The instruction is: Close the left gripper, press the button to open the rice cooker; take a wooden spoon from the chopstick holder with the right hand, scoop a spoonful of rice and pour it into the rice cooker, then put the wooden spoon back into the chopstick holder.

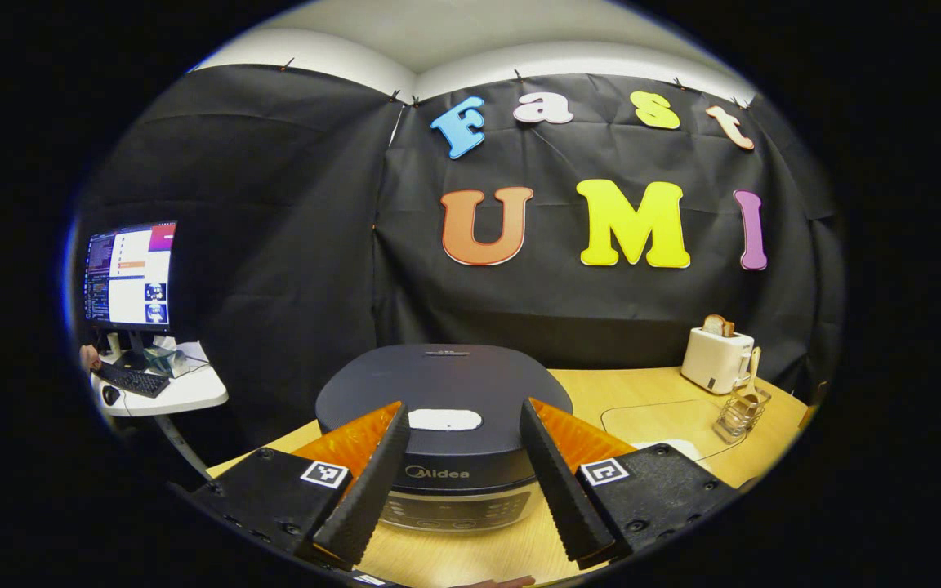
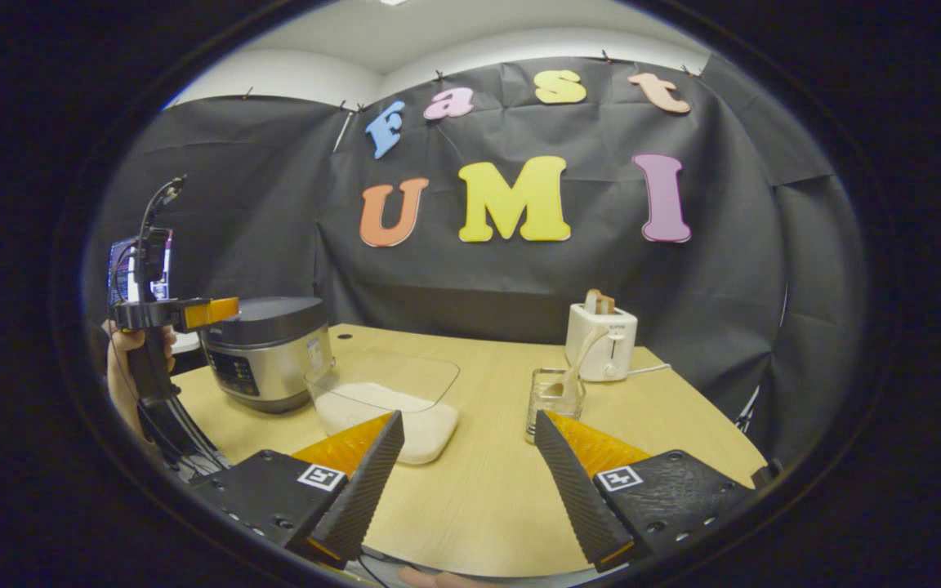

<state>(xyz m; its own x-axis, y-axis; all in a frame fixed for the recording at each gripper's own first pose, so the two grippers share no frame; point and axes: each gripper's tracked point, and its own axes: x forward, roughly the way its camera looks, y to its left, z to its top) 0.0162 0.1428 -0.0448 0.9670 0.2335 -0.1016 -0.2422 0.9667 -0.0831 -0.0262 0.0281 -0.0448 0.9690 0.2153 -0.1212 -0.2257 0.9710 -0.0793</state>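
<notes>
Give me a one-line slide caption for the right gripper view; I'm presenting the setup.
Open right gripper faces the rice container, spoon holder and closed rice cooker on the table.

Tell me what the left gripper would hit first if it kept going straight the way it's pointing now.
Most likely the rice cooker: its closed lid sits dead ahead between the open fingers of the left gripper, with the white button in line. Exact height is hard to judge, so it might skim over the lid.

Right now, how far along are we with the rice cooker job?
Nothing looks done yet. The rice cooker lid is down, and the left gripper hangs open in front of it, not yet closed for the button. The wooden spoon stands in the chopstick holder; the right gripper is open, holding nothing. Pressing, scooping, pouring and returning remain.
</notes>
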